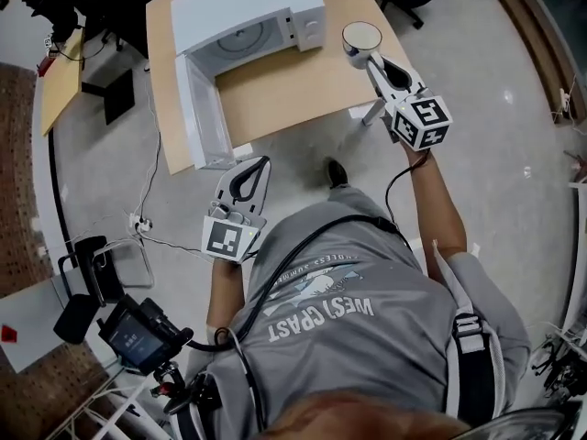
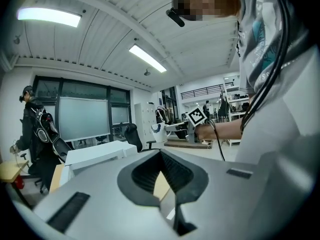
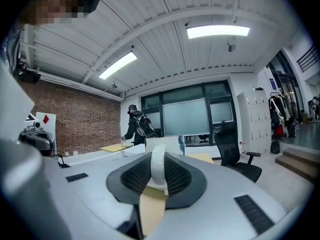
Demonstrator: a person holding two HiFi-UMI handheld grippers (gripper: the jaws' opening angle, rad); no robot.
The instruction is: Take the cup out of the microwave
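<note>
The white microwave (image 1: 248, 21) stands at the back of the wooden table (image 1: 293, 90), its door (image 1: 204, 113) swung open toward me. A white cup (image 1: 361, 37) hangs above the table's right part, just right of the microwave, and my right gripper (image 1: 371, 60) is shut on its handle (image 3: 158, 171). My left gripper (image 1: 262, 163) is shut and empty, low by the table's front edge near the open door. From the left gripper view the cup (image 2: 156, 130) shows beside the right gripper's marker cube (image 2: 197, 116).
A camera rig (image 1: 138, 333) and cables (image 1: 147, 223) lie on the floor at the lower left. A second desk with a yellow board (image 1: 62, 81) stands at the left. A person in black (image 3: 137, 125) and an office chair (image 3: 235, 154) are behind the table.
</note>
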